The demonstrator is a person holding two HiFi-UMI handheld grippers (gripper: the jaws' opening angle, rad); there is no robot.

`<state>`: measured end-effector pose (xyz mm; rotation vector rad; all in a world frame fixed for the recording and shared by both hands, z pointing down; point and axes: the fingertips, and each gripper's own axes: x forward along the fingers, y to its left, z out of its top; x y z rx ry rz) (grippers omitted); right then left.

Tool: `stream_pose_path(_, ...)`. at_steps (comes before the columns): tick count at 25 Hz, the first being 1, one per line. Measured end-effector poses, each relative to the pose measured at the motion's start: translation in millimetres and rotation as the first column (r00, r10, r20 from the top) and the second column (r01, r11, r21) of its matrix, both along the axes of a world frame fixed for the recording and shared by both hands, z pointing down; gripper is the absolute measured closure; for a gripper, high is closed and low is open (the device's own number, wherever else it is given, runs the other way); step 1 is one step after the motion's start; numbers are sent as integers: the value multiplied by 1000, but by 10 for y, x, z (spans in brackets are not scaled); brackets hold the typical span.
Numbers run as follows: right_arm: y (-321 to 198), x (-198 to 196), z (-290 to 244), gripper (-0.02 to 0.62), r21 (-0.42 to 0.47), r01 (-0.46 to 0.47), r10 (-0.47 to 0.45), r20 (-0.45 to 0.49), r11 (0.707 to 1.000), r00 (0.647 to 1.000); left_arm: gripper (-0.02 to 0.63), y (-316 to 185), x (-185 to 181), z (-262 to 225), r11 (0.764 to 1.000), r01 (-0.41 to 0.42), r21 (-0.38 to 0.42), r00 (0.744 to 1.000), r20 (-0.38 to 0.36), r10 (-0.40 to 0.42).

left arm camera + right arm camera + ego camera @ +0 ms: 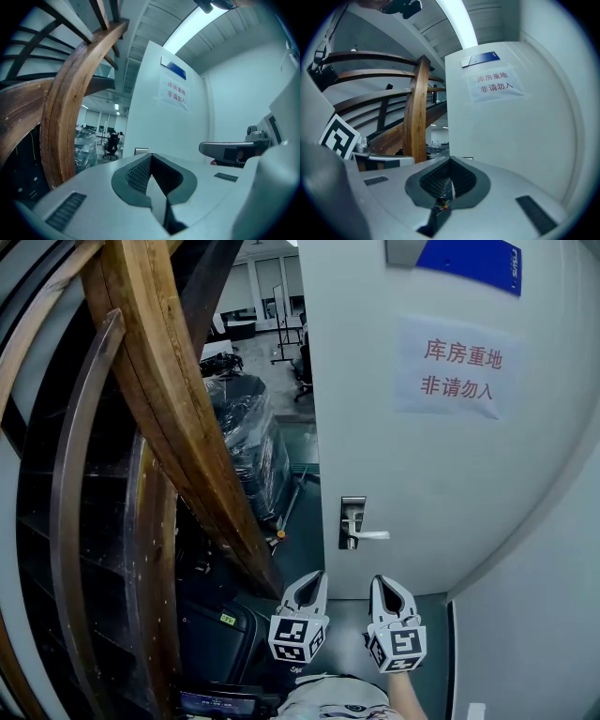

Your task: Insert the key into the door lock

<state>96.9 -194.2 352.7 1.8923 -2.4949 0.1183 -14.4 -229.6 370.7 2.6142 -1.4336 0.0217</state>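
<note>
- The white door [450,484] fills everything ahead of both jaw sets. It stands ajar, its free edge ahead and to the left of your left gripper [317,576].
- A curved wooden stair rail [178,418] sweeps down well to the left of your left gripper's jaws, clear of the path to the door.
- A paper sign [457,368] hangs high on the door, far above and ahead of your right gripper [379,581].
- Both grippers point level at the door, side by side and apart from it. The left gripper's jaws are pressed together on nothing.
- The right gripper's jaws are clamped on a thin pale sliver, by all appearances the key [450,188]. It sits edge-on deep between the ribbed pads, with a small coloured bit at its rear.
- The lock plate [352,521] lies straight ahead, between the two jaw lines and closer to the right one, near the door's edge. Its lever handle [372,536] reaches rightward, across the front of your right jaws.
- The keyhole itself is too small to make out on the plate.
- The key's long axis appears to run along the jaws, toward the door. The coming move likely needs your right hand to go forward and a touch left, passing the lever.
</note>
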Motion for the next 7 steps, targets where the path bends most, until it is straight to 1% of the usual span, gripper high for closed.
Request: stream_pose_path(7, -26, -34, 36, 590, -13, 29, -29, 0, 999, 1000, 604, -14, 26, 34, 1000, 4, -8, 1000, 0, -4)
